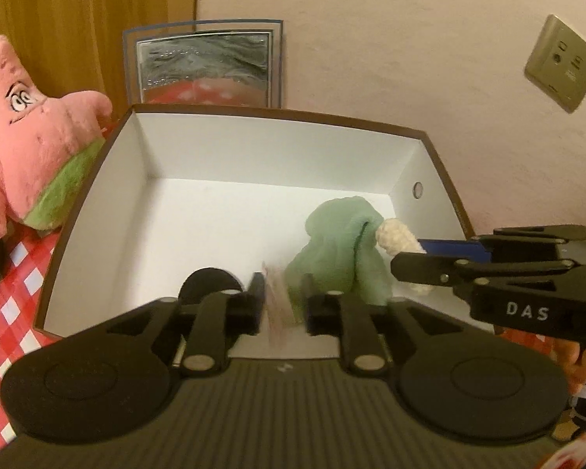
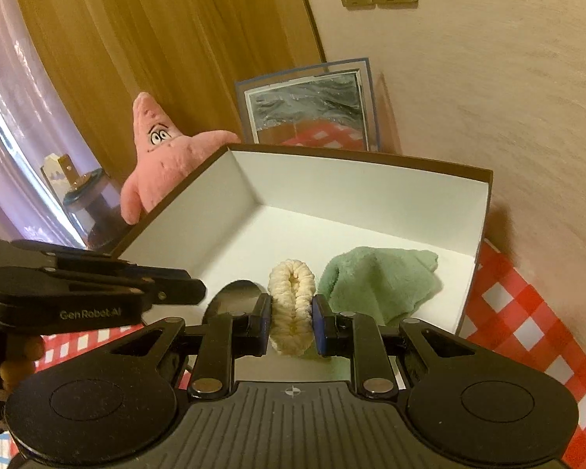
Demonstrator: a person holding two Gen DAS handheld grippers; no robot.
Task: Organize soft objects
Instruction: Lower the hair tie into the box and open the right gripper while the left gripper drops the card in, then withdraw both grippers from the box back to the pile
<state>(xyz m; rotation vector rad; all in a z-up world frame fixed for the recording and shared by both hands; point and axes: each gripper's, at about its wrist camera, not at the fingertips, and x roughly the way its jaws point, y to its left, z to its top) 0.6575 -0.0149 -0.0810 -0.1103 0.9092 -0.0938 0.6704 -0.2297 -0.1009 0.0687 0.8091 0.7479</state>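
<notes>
Two grippers hang over the near edge of an open box (image 2: 371,179), white inside with a brown rim, set on a red-and-white checked cloth (image 2: 527,312). The right gripper (image 2: 292,312) pinches a cream scrunchie (image 2: 292,301) between its blue-padded fingers, the fluffy ring squeezed narrow and held above the box floor. Just beside it, toward the right wall of the box, a pale green cloth (image 2: 375,285) lies crumpled on the white bottom.

The left gripper (image 1: 283,301) has its fingers slightly apart. A blurred, pinkish thing (image 1: 277,301) shows in the gap, with an edge of the green cloth just behind; I cannot tell what the blurred thing is, and the pads do not seem to press on it.

Outside the box, against its left wall, a pink star-shaped plush toy (image 1: 39,136) with green shorts stands upright. Behind the box a framed picture (image 1: 205,66) leans against the wall.
</notes>
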